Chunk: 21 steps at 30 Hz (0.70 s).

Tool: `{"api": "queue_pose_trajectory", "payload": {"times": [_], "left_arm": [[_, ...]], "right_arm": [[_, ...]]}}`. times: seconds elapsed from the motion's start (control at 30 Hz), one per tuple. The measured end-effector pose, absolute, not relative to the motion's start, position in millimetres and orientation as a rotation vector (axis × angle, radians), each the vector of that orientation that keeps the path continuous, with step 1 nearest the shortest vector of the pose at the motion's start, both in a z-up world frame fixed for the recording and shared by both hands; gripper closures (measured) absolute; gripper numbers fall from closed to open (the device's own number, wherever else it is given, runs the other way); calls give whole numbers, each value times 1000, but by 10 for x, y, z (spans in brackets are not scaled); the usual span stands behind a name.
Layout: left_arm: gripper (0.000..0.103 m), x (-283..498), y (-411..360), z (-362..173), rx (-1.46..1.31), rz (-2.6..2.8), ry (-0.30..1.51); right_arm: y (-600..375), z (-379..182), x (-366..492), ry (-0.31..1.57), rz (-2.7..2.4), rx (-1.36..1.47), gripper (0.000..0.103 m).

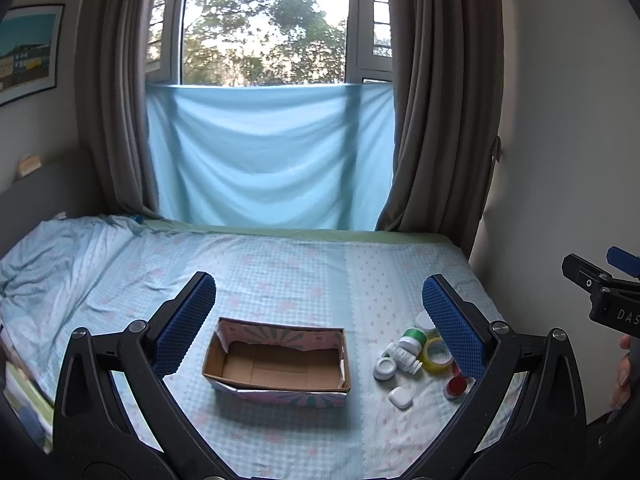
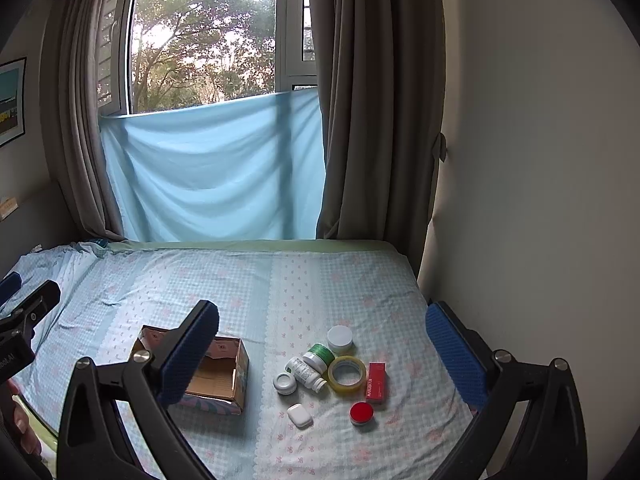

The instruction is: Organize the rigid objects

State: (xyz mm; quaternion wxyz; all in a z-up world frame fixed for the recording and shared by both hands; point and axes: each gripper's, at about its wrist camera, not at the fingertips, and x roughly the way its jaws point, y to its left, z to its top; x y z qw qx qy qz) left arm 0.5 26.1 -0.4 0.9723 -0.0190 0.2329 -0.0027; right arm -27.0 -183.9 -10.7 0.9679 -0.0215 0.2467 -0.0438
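Both the left gripper [image 1: 319,318] and the right gripper [image 2: 322,344] hover spread wide and empty above the bed [image 2: 280,280]. An open cardboard box [image 1: 276,364] sits on the sheet; beside it, to its right, cluster a tape roll [image 2: 347,374], pill bottles [image 2: 306,373], a red box [image 2: 376,382], a red-lidded jar [image 2: 361,413] and a small white case [image 2: 299,415].

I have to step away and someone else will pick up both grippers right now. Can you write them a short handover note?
Left gripper: open, empty, held above the bed, facing the cardboard box.
Right gripper: open, empty, facing the small items.
Box: empty, on the bedsheet.
Beside it on the sheet: tape roll, red box, red-lidded jar, green-capped bottle, white bottle lying down, two white jars, white case.
Done: nothing packed.
Left: probably move every item into the box.
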Motion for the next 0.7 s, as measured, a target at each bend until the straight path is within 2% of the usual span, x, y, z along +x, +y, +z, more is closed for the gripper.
{"api": "queue_pose_trajectory", "payload": {"times": [0.37, 0.7], "left_arm": [[1, 323, 128, -194, -105, -41, 567], [1, 977, -585, -1014, -127, -111, 811]], "right_arm": [[-1970, -95, -190, 546, -94, -25, 0], [-2576, -517, 259, 687, -122, -18, 0]]}}
